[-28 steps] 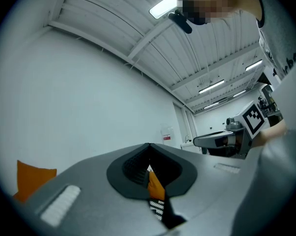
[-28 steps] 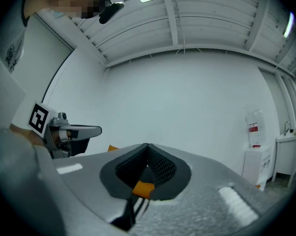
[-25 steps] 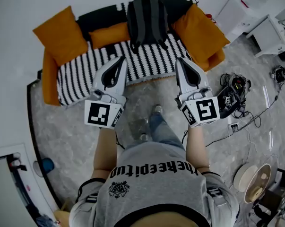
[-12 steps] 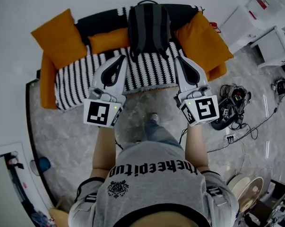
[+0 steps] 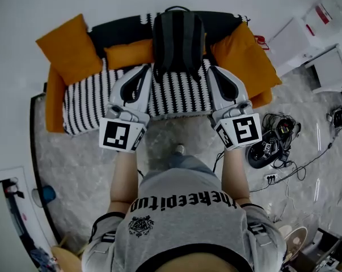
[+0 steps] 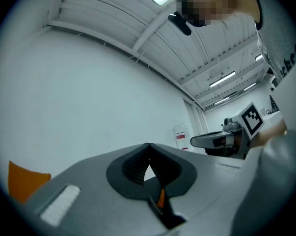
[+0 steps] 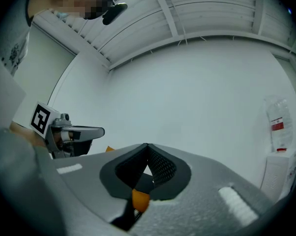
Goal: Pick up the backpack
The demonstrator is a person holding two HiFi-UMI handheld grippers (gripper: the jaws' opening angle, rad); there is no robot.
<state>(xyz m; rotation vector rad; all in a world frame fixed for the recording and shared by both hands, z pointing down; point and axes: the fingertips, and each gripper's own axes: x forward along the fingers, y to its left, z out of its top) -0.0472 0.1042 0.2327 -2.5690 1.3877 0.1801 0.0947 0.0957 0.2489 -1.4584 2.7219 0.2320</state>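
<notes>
We are at the approach. The backpack (image 5: 178,38) stands upright at the far middle of the sofa (image 5: 85,103), leaning on the backrest; a small orange cushion (image 5: 128,52) lies just beside it on the left and a larger cushion (image 5: 244,55) on the right. The left hand-held gripper (image 5: 146,68) and the right hand-held gripper (image 5: 211,68) hover side by side over the near part of the seat, one at each side of the backpack's lower end; neither touches it. In each gripper's own view the jaws are pressed together at the tips with nothing between them, only the bare wall beyond.

To do this step well, we judge that the jaws should be spread before contact; closed tips would only push the backpack over. The carry loop (image 5: 178,8) at its far top looks like the surest hold; one gripper could take it while the other steadies a side. We would come in between the cushions, not across them; a lift straight up should avoid dragging the striped cover.
</notes>
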